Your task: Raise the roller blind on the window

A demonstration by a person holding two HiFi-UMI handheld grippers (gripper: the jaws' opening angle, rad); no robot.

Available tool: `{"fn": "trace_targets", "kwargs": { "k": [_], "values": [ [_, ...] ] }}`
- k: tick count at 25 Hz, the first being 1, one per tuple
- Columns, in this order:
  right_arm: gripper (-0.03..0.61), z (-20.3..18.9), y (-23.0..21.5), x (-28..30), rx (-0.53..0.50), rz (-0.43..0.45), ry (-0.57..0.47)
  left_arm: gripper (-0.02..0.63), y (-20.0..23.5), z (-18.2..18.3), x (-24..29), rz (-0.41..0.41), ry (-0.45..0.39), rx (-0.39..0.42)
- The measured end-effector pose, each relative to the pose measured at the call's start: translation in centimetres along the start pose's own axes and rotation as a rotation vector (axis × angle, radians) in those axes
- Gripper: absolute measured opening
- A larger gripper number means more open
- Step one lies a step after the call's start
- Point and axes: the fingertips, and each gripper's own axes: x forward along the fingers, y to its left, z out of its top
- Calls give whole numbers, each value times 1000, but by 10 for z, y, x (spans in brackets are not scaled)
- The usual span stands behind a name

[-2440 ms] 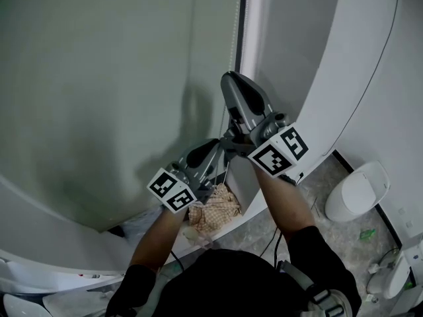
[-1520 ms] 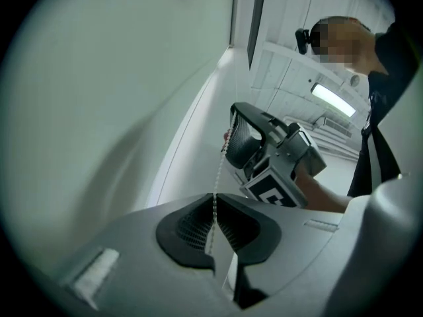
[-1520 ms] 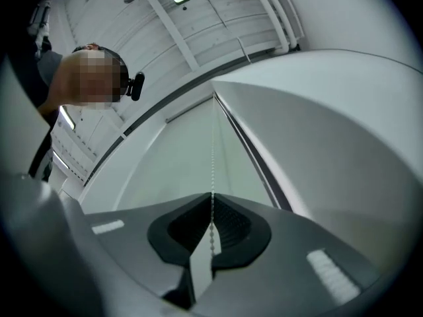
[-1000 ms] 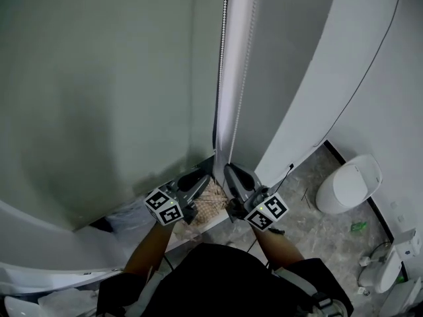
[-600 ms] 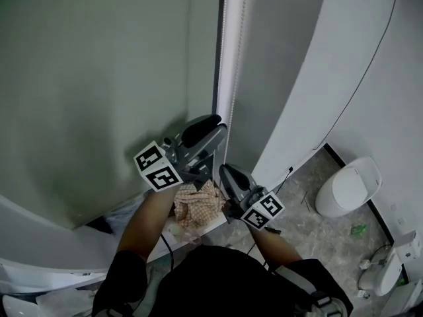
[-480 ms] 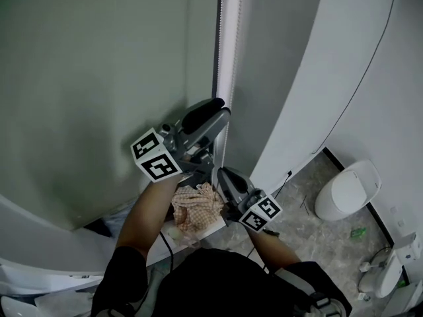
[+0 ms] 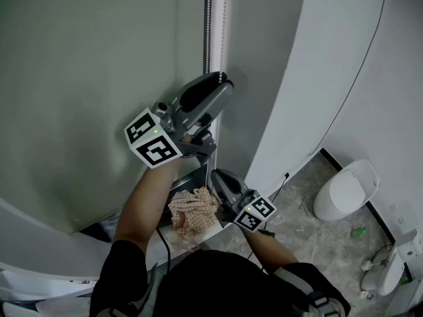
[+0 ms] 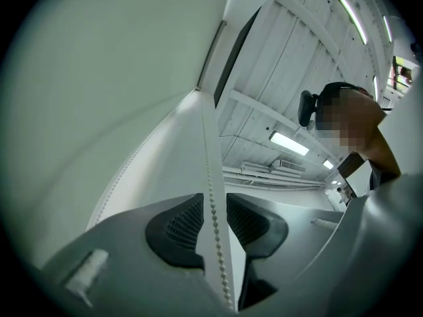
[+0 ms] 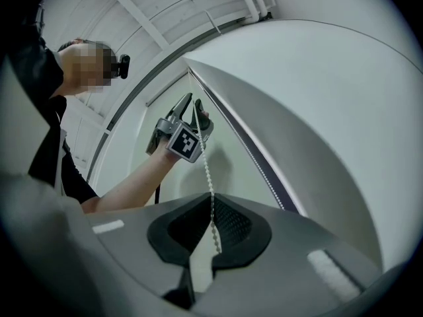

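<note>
A grey-green roller blind (image 7: 99, 78) hangs at the left. Beside it the white bead chain (image 7: 208, 18) runs down along the window's edge. My left gripper (image 7: 223, 84) is raised high on the chain. In the left gripper view the chain (image 8: 209, 177) passes between the pads of the left gripper (image 8: 213, 207), whose jaws are closing with a gap still showing on both sides. My right gripper (image 7: 215, 174) sits lower, near the sill. In the right gripper view it (image 9: 210, 226) is shut on the chain (image 9: 208, 177), which leads up taut to the left gripper (image 9: 195, 104).
A checked cloth (image 7: 193, 210) lies on the sill under the grippers. A white curved wall (image 7: 310, 65) with a thin black cable (image 7: 360, 71) stands at the right. A white lidded bin (image 7: 345, 190) sits on the grey floor below.
The left gripper has climbed up the chain from beside the right gripper to well above it. The right gripper has stayed low, shut on the chain.
</note>
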Motion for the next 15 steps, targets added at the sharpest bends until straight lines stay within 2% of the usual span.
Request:
{"fn": "trace_targets", "kwargs": {
  "k": [2, 5, 7, 15],
  "values": [
    [15, 0, 0, 1, 3, 6, 1, 86, -2, 2, -1, -4, -5, 23],
    [17, -1, -2, 0, 9, 8, 5, 77, 0, 3, -5, 6, -20, 32],
    [15, -2, -4, 0, 11, 7, 11, 25, 3, 5, -8, 22, -39, 24],
    [15, -6, -12, -5, 8, -6, 26, 15, 5, 6, -12, 20, -85, -1]
  ]
}}
